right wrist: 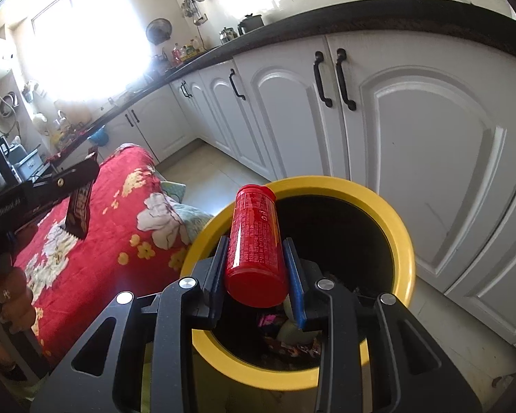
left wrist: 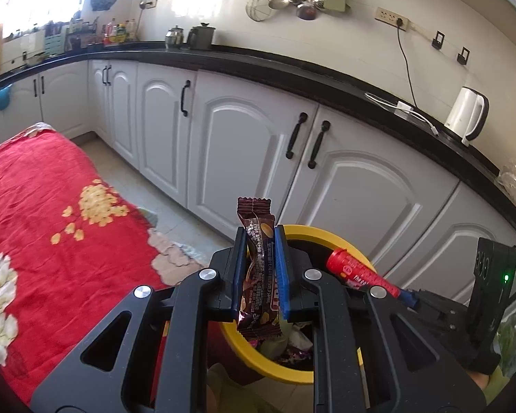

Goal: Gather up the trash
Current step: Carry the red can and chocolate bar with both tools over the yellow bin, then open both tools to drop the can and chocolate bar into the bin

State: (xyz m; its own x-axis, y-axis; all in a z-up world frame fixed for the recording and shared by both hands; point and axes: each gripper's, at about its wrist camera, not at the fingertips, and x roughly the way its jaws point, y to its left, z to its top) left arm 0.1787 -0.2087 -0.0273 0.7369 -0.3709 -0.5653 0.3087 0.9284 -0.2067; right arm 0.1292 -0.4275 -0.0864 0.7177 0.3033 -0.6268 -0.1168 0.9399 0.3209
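A: Between the left gripper's (left wrist: 259, 268) blue fingers (left wrist: 281, 268): one brown foil snack wrapper (left wrist: 258, 268), upright and clamped at mid-length, both crimped ends sticking out.

B: And under it?

A: Round black bin with a yellow plastic rim (right wrist: 400, 237), below and just beyond the fingertips, with crumpled wrappers inside.

B: The right gripper (right wrist: 256, 258)?

A: Clenched on one red plastic tube with a flat cap (right wrist: 254, 241), gripped near the cap end, the far end reaching out over the bin's rim.

B: Surroundings?

A: Red floral cloth (left wrist: 51, 206) left of both grippers; white cabinet doors with black handles (left wrist: 258, 137) beyond the bin.
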